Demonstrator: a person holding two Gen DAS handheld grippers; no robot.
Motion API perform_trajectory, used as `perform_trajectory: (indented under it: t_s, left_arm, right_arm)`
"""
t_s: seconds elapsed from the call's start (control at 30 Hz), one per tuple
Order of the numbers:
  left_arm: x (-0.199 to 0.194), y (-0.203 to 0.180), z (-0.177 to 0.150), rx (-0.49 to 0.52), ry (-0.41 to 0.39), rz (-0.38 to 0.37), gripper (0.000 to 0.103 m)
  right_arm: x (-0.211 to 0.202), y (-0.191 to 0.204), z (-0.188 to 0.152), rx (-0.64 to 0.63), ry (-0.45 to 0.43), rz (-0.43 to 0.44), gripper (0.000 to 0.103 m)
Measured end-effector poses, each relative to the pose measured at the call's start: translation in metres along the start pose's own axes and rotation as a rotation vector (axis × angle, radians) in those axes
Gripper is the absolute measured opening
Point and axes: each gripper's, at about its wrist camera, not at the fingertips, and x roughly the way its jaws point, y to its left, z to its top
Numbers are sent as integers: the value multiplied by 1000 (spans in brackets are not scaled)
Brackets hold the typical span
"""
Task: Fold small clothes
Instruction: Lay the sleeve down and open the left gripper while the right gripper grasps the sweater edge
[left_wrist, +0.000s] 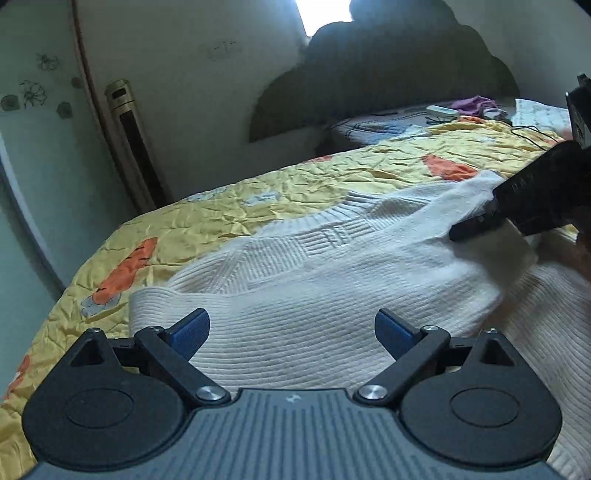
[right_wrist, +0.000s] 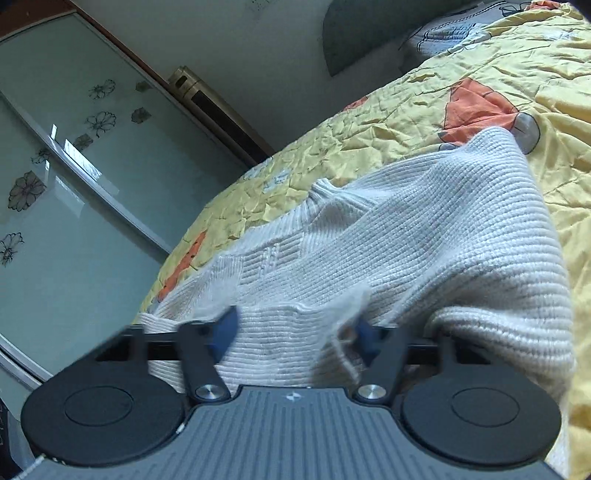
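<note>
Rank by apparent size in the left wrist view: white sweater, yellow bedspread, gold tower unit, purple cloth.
1. white sweater and yellow bedspread: similar spread, and the sweater is nearer the camera, so unranked.
2. gold tower unit.
3. purple cloth, far off.

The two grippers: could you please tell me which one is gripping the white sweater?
The right gripper: it is closed on a raised fold of the white sweater, while the left gripper hovers wide open, gripping nothing.
</note>
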Motion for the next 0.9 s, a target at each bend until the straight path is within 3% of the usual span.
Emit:
perform_trajectory:
  t_s: [0.1,0.23,0.37,0.47,0.67,0.9]
  left_arm:
    - [7,18,2,-40,2,71,97]
    - [14,47,11,-109,6,168,97]
    - [19,79,18,-184,-6,270,97]
    - [32,106,17,-241,42,306,97]
    - [68,145,15,-364,176,220,97]
    - [92,160,28,-513,179,20,97]
  right_arm:
    - [3,1,2,-42,6,-20,11]
    - [-15,30,19,-198,-94,-45,10]
    - [-42,58,38,-382,-245,-161,10]
    - [-46,47,42,-406,-228,-243,10]
    - [-34,3,21,-295,-129,-269,10]
    - [-28,6,6,-357,-104,-310,10]
